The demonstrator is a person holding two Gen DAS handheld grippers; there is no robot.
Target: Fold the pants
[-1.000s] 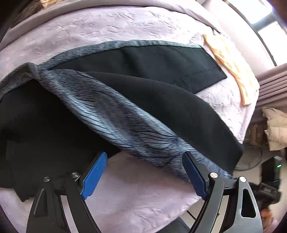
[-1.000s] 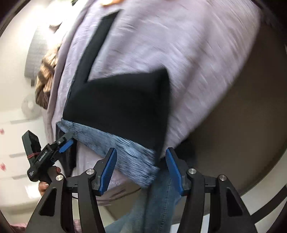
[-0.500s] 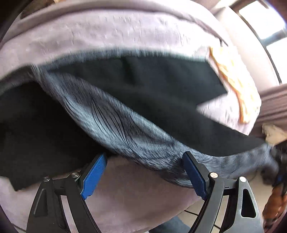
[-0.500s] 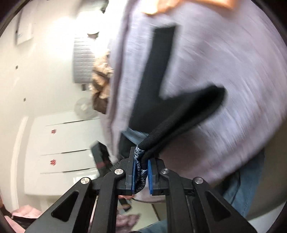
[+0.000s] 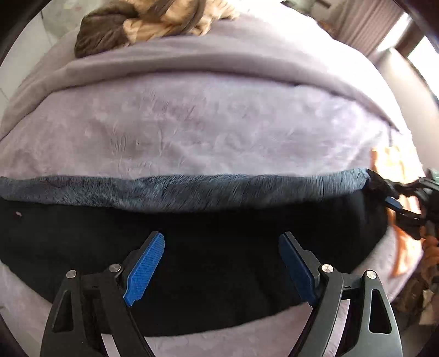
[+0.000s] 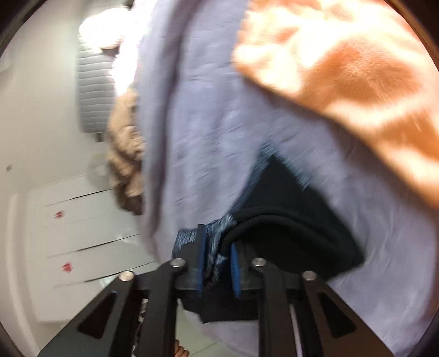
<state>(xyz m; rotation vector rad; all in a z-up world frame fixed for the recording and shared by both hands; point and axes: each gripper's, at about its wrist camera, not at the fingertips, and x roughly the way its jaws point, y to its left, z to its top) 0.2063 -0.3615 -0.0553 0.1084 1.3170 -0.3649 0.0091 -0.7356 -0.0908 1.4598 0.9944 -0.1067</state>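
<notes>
Black pants [image 5: 219,274] w/ blue-grey fleecy lining lie across the lilac blanket [image 5: 219,131] on the bed, folded along their length; lining edge forms the far border of the pants, black side faces up. Left gripper [image 5: 221,263] hangs over the middle of the pants, jaws wide apart, nothing btwn them, pads not touching cloth. At the pants' right end the right gripper [image 6: 218,263] has the hem bunched btwn its blue pads; jaws are opening, cloth still btwn them, both lining & black layer in the gap. Whether pads still press – can't tell for sure, pic is blurred. Beyond that end of the pants, an orange-and-white towel [image 6: 356,82] lies on the blanket. Far side of the blanket from the pants: brown/tan bundle of clothes [image 5: 142,24]
</notes>
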